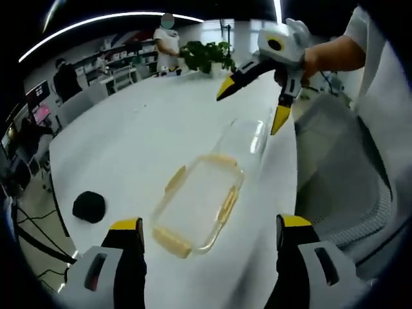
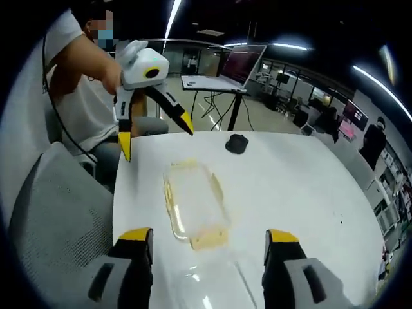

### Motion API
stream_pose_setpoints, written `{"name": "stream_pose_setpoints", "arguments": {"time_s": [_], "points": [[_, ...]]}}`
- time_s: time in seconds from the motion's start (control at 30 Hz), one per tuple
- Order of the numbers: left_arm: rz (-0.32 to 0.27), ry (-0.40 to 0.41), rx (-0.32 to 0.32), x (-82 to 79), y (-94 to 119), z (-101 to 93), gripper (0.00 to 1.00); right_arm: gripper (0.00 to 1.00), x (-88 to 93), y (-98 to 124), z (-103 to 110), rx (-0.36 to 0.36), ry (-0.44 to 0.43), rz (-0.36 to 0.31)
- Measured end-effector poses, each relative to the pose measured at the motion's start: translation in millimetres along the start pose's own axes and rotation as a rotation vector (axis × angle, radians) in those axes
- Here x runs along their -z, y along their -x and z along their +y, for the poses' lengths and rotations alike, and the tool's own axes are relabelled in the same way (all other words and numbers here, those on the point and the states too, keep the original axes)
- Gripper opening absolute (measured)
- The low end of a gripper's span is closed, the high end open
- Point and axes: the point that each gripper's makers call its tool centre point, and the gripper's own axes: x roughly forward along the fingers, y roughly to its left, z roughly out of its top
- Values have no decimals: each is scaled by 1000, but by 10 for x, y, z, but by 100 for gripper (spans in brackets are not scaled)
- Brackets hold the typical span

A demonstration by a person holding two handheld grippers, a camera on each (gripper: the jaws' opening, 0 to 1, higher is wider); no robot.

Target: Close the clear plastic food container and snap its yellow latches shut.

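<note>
The lid (image 1: 199, 203) with yellow latches along its edges lies flat on the white table (image 1: 129, 141), just ahead of my left gripper (image 1: 210, 222), which is open and holds nothing. Beyond the lid lies the clear container base (image 1: 248, 138), apart from it. My right gripper (image 1: 251, 112) hovers open above that base. In the right gripper view the lid (image 2: 193, 199) lies ahead of my open right gripper (image 2: 209, 235), with the clear base (image 2: 212, 283) low between its jaws. The left gripper (image 2: 156, 141) hangs open above the lid's far end.
A small black object (image 1: 89, 206) (image 2: 237, 143) sits on the table away from the container. A grey mesh chair (image 1: 341, 167) (image 2: 58, 212) stands against the table's edge by the person. A green plant (image 1: 206, 55) is at the far end.
</note>
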Motion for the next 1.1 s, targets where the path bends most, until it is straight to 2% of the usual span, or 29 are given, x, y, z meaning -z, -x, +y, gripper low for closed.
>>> {"name": "stream_pose_setpoints", "arguments": {"time_s": [0.1,0.37,0.53,0.87,1.1], "points": [[-9,-30,19,-6,-11,42,78,65,34,-56,5,-18,43,22],[39,-94,59,155,-74,116,78,61,60,-153,-38,-41,82,50],[42,-168,122,210,-108,75,75,60,119,-214,-30,-66,96,82],[86,-202,134,320,-132,281,71,56,185,-339,15,-106,113,119],[102,-231,158,368,-176,326,70,52,199,-408,0,-118,115,127]]}}
